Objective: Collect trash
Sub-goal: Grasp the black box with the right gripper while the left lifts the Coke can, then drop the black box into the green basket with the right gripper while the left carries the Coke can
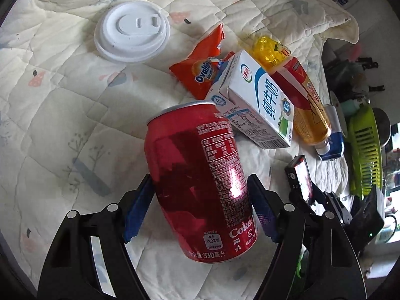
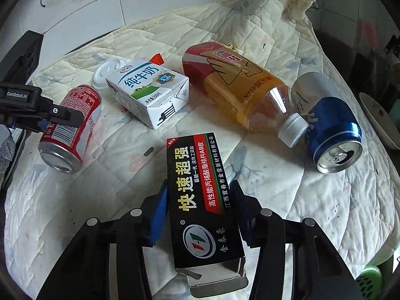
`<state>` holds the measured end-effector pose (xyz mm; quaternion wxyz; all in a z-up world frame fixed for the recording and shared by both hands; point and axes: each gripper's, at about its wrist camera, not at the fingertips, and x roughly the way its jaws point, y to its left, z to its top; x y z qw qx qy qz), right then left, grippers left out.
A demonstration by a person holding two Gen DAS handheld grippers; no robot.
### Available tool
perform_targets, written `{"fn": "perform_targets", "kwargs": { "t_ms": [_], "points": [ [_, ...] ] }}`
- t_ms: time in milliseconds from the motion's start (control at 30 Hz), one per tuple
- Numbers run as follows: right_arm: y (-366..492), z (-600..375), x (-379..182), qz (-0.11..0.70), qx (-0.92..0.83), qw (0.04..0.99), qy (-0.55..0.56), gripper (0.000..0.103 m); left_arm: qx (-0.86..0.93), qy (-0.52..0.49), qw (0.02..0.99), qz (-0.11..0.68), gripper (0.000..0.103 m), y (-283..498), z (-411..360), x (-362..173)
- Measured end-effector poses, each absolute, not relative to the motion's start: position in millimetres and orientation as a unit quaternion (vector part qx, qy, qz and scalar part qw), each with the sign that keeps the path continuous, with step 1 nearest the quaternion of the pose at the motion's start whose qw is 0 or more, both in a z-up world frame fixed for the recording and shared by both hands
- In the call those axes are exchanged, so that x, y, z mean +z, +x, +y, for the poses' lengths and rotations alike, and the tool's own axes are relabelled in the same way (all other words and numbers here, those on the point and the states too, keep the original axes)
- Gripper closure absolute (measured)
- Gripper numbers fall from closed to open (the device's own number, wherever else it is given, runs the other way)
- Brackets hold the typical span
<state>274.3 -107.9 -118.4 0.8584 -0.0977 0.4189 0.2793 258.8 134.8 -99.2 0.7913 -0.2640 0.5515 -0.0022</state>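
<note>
On quilt [image 2: 287,200]: two cans, one carton, one bottle; jaws clamping red can [image 1: 200,175], black box [image 2: 200,200].

The cream quilted bedspread [image 2: 287,212] lies bare along its near edge and on the near right, giving open passage there. Across the middle, a white milk carton [image 2: 150,92], an amber plastic bottle [image 2: 240,87] and a blue aluminium can [image 2: 335,130] form a crowded line; bottle cap and can touch. Bare quilt separates the carton from the red cola can [image 2: 72,122]. A white plastic cup lid [image 1: 132,31] sits apart, with clear quilt around it.
</note>
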Motion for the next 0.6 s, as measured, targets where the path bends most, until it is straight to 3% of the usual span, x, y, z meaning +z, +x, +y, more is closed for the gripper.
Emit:
{"fn": "perform_targets", "kwargs": {
  "t_ms": [100, 167, 600],
  "points": [
    [264.1, -117.5, -114.9, 0.417, 0.273, 0.863, -0.079, 0.057, -0.001, -0.265, 0.795, 0.545, 0.029, 259.1, 131.4, -102.2],
    [255.9, -126.1, -111.4, 0.415, 0.268, 0.867, -0.063, 0.057, -0.006, -0.267, 0.797, 0.541, 0.034, 258.4, 127.5, -101.8],
    [178.0, -206.7, -87.1, 0.388, 0.197, 0.9, 0.012, 0.057, -0.049, -0.208, 0.835, 0.507, 0.036, 221.8, 80.4, -70.6]
  ]
}}
